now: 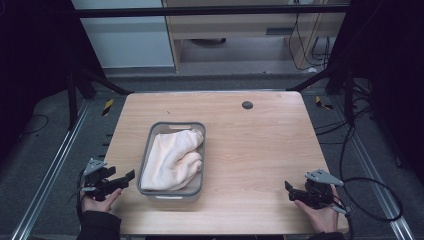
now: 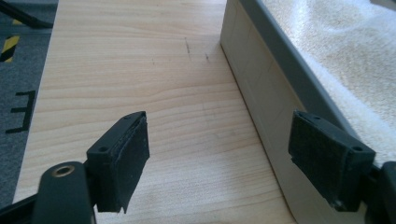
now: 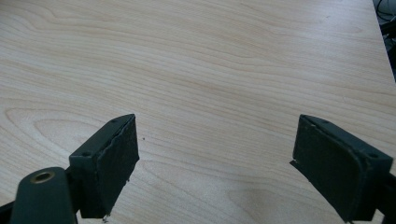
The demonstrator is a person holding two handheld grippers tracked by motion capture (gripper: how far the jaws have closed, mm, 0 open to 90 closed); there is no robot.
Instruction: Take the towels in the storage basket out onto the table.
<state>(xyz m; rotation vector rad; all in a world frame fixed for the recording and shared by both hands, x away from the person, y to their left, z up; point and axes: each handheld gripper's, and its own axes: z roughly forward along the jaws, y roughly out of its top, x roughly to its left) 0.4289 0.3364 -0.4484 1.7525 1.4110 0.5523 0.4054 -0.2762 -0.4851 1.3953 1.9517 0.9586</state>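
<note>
Towel [image 1: 172,160], cream and bunched, lies inside the grey bin [image 1: 146,150], which I see sitting on the table [image 1: 260,145] a little left of its middle and nearer the front edge than the back. The cloth fills most of the bin, piled higher toward the far end. In my left gripper view the towel [image 2: 345,51] shows over the bin's grey rim [image 2: 285,51], and the bin's pale side wall runs up the right half of that view.

My left gripper [image 1: 122,180] is at the front left corner of the table, just beside the bin's near left corner, held by a hand [image 1: 97,202] off the table's left edge. Its jaws stand wide apart and released, with bare wood between them; the right jaw looks close to the bin's wall, but I cannot tell whether it touches.

My right gripper [image 1: 290,191] is near the front right corner, well apart from the bin, with its hand [image 1: 320,217] at the front edge. Its jaws point toward the middle of the table; they too are spread wide and released, holding nothing, over plain wood.

A small dark round spot [image 1: 247,105] sits near the back edge.
</note>
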